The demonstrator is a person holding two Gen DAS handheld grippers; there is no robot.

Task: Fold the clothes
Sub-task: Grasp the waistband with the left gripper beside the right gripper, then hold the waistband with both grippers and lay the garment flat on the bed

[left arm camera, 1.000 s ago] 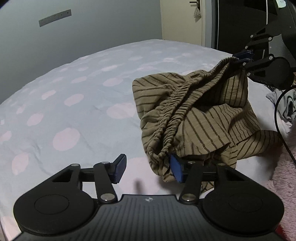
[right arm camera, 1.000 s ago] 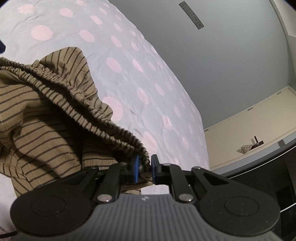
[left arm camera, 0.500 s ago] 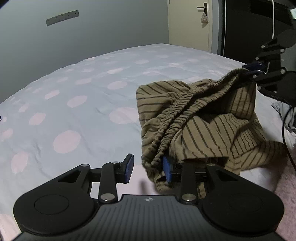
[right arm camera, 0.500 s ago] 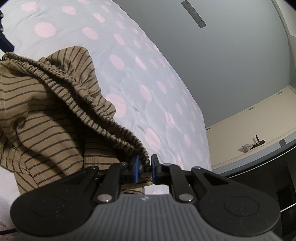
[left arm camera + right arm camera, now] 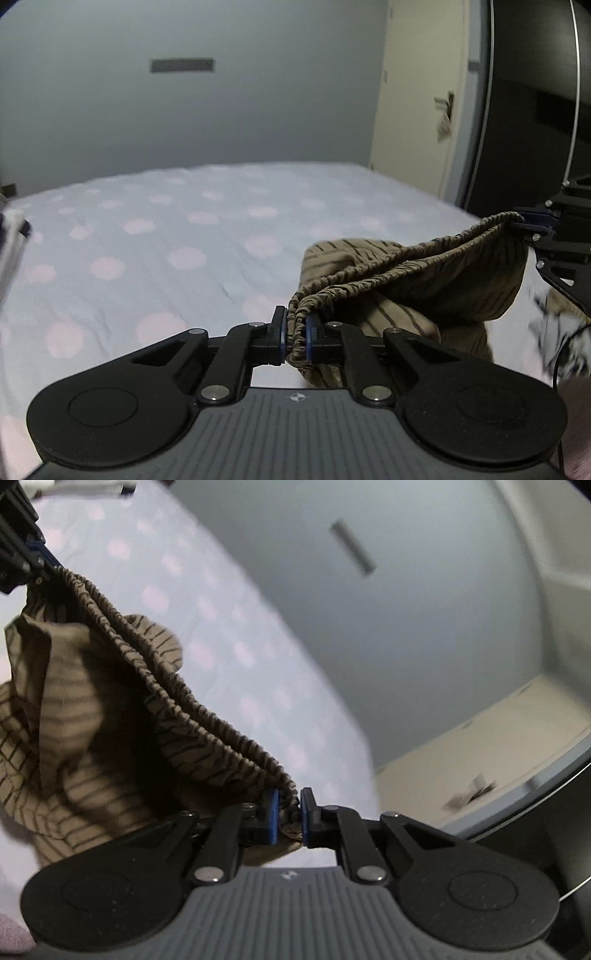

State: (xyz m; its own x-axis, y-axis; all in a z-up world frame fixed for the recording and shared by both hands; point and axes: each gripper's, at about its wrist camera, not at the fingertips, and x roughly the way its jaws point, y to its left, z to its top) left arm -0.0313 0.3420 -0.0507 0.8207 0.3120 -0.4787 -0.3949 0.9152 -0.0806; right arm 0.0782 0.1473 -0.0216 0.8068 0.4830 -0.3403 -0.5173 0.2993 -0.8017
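Two grippers hold one garment: your left gripper (image 5: 294, 334) and your right gripper (image 5: 288, 819) each pinch an end of the elastic waistband (image 5: 406, 262) of the striped shorts (image 5: 74, 686). Its long axis runs straight from one pair of jaws to the other. The left jaws are closing with the waistband between them; the right jaws are clamped on it. The cloth hangs below, above the bed (image 5: 166, 236).

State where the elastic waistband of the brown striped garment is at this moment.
The elastic waistband spans between the left gripper, whose jaws are closing on it, and the right gripper, above the spotted bedsheet.
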